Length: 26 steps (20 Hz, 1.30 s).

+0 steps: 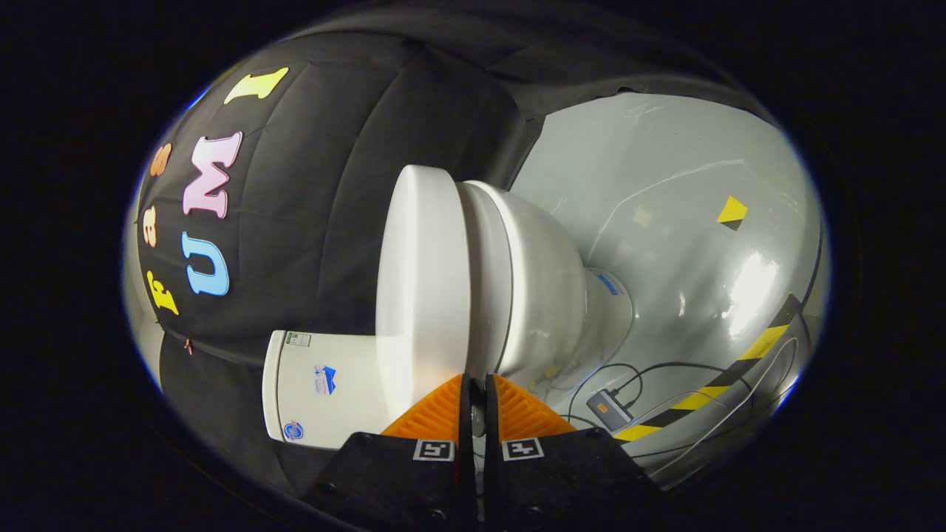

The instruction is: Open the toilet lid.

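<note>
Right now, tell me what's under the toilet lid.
The closed toilet lid lies on the seat and bowl. The bowl's inside is covered. The gripper, fingers together, points at the lid's edge.

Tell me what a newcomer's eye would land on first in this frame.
The white toilet dominates, seen rolled sideways just beyond the tongs, its lid closed against the bowl and its tank beside the fingers. The tongs' fingers are almost together, their tips at the lid's edge. Beyond the toilet, yellow-black tape and cables cross the glossy floor.
</note>
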{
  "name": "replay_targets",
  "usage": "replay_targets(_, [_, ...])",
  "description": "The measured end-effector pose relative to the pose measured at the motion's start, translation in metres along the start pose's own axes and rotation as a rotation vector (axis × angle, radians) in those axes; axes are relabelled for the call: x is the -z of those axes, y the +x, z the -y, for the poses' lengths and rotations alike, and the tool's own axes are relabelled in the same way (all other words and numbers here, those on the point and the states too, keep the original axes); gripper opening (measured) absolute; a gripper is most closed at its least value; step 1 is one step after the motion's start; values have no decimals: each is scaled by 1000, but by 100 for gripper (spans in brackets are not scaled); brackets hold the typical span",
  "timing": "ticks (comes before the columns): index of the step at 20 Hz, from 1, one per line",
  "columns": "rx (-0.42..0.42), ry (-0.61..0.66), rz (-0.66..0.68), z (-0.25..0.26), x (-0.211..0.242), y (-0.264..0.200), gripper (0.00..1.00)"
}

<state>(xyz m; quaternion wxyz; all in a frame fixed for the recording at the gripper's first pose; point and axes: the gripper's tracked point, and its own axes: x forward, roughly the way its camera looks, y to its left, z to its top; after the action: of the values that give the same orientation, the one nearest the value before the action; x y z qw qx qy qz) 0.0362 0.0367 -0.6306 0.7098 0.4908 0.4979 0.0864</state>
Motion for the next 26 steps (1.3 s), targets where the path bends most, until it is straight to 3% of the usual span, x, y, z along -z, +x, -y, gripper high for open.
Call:
replay_targets(4, [94, -120, 36, -10, -1, -8, 8])
replay_targets(11, [185, -187, 61, -68, -2, -33, 6])
replay_targets(19, [282, -443, 136, -166, 14, -63, 5])
replay_targets(23, [370, -567, 204, -196, 25, -69, 5])
replay_targets(26, [385, -614, 218, -219, 37, -73, 6])
